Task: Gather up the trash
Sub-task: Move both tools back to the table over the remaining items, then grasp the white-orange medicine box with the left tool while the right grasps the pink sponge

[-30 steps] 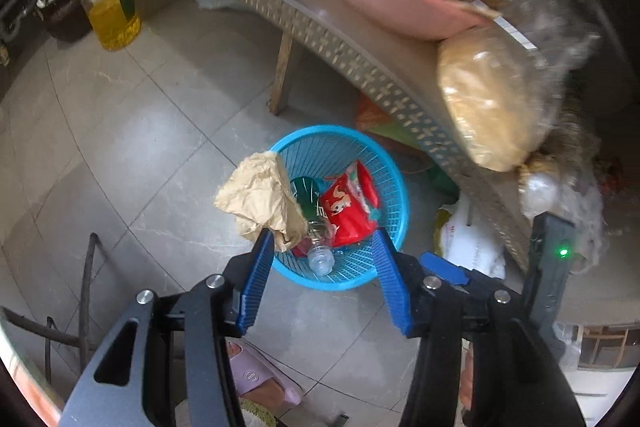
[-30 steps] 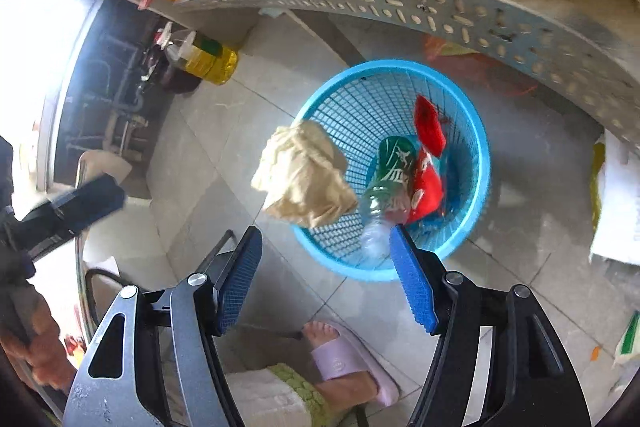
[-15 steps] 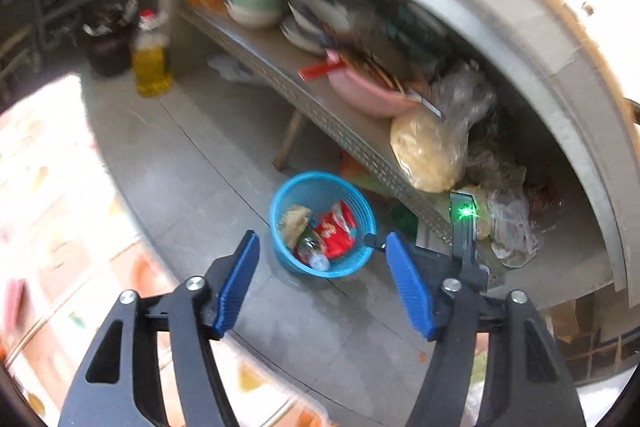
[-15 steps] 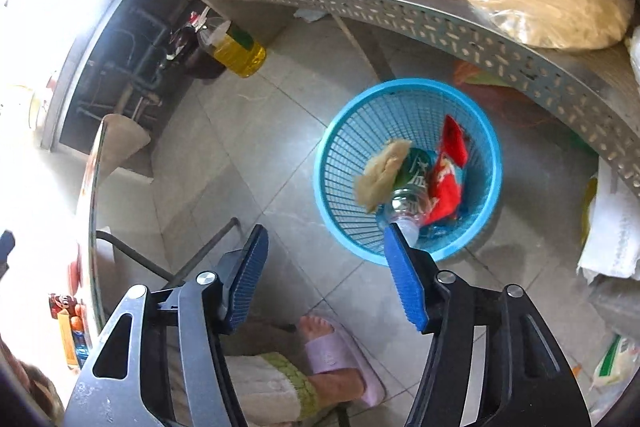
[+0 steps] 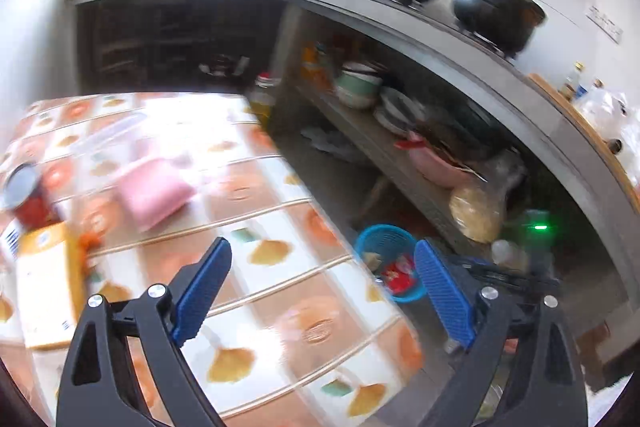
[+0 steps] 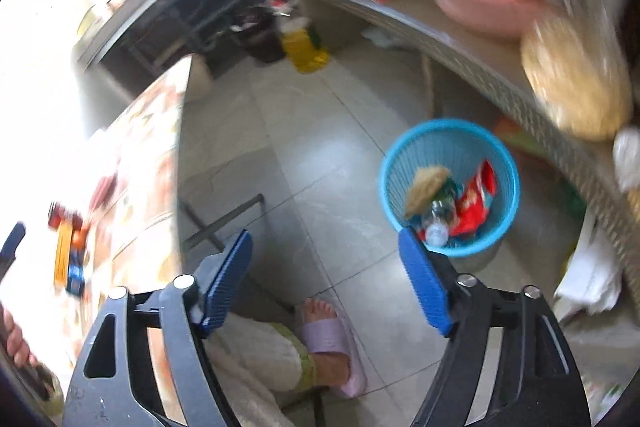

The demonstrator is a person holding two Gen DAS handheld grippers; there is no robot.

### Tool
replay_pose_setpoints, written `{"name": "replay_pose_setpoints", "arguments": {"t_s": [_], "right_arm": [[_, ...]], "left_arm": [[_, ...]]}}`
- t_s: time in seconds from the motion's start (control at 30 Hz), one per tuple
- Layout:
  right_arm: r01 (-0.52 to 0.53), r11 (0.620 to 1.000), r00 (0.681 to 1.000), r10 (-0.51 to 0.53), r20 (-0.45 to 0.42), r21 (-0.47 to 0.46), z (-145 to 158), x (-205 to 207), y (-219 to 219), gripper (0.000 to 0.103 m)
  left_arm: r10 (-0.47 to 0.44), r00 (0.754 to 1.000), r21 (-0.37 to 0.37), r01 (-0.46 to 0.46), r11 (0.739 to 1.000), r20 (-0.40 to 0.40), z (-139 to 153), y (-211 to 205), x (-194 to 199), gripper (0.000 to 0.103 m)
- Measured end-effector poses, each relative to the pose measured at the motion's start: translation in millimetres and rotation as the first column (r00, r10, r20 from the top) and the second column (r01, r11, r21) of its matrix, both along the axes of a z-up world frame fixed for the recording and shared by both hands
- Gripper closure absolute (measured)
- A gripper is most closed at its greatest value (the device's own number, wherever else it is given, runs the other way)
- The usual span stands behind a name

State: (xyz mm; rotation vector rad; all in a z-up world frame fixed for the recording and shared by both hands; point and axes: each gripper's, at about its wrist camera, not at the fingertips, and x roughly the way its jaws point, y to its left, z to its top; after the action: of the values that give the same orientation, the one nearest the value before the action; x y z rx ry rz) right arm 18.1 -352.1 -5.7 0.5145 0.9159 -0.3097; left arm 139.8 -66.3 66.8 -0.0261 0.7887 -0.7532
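A blue mesh basket (image 6: 508,183) stands on the tiled floor under a metal shelf. In it lie a crumpled tan paper (image 6: 426,183), a red snack wrapper (image 6: 476,199) and a clear bottle (image 6: 436,227). My right gripper (image 6: 326,267) hangs above the floor to the left of the basket, its jaws opening with nothing between them. My left gripper (image 5: 322,271) is over the patterned table (image 5: 280,311), jaws opening and empty; the basket (image 5: 386,239) shows small beyond the table's edge. On the table lie a red can (image 5: 24,195), a yellow box (image 5: 46,279) and a pink pack (image 5: 154,193).
A metal shelf (image 6: 472,39) holds a pink basin (image 6: 484,7) and a bagged yellow lump (image 6: 576,79). An oil bottle (image 6: 304,47) stands on the floor. A person's foot in a pink slipper (image 6: 332,343) is below my right gripper. A pot (image 5: 496,7) sits on the counter.
The tan paper left the left gripper and dropped into the basket. Both grippers rose and drew back from the basket, the left swinging over the table. Both sets of jaws stand wider.
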Motion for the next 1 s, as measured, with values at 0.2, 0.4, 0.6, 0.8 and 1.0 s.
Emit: {"name": "replay_pose_setpoints", "arguments": {"t_s": [0.2,0.4,0.6,0.8,1.0], "right_arm": [[-0.170,0.968,0.982,0.182,0.046,-0.184,46.8,16.8,76.4,0.008],[-0.280,0.899,0.958,0.283,-0.040,-0.336,47.2,43.6,141.7,0.008],[-0.360,0.841,0.932,0.344,-0.114,-0.404,41.5,61.8,199.1,0.008],[-0.446,0.821,0.886,0.463,-0.043,-0.357,47.2,70.8,229.2,0.008],[-0.498,0.827,0.851,0.523,0.034,-0.263,49.3,88.5,244.6,0.008]], "left_arm": [[0.083,0.995,-0.025,-0.085,0.996,-0.054,-17.0,50.0,-5.7,0.006],[0.135,0.976,-0.043,-0.144,0.989,-0.171,-45.4,104.1,-18.1,0.006],[0.263,0.959,-0.036,-0.267,0.963,-0.103,-42.7,153.6,-26.1,0.006],[0.329,0.944,-0.059,-0.330,0.942,-0.022,-36.6,184.7,-26.9,0.006],[0.330,0.944,-0.072,-0.328,0.942,0.019,-33.3,197.1,-20.5,0.006]]}}
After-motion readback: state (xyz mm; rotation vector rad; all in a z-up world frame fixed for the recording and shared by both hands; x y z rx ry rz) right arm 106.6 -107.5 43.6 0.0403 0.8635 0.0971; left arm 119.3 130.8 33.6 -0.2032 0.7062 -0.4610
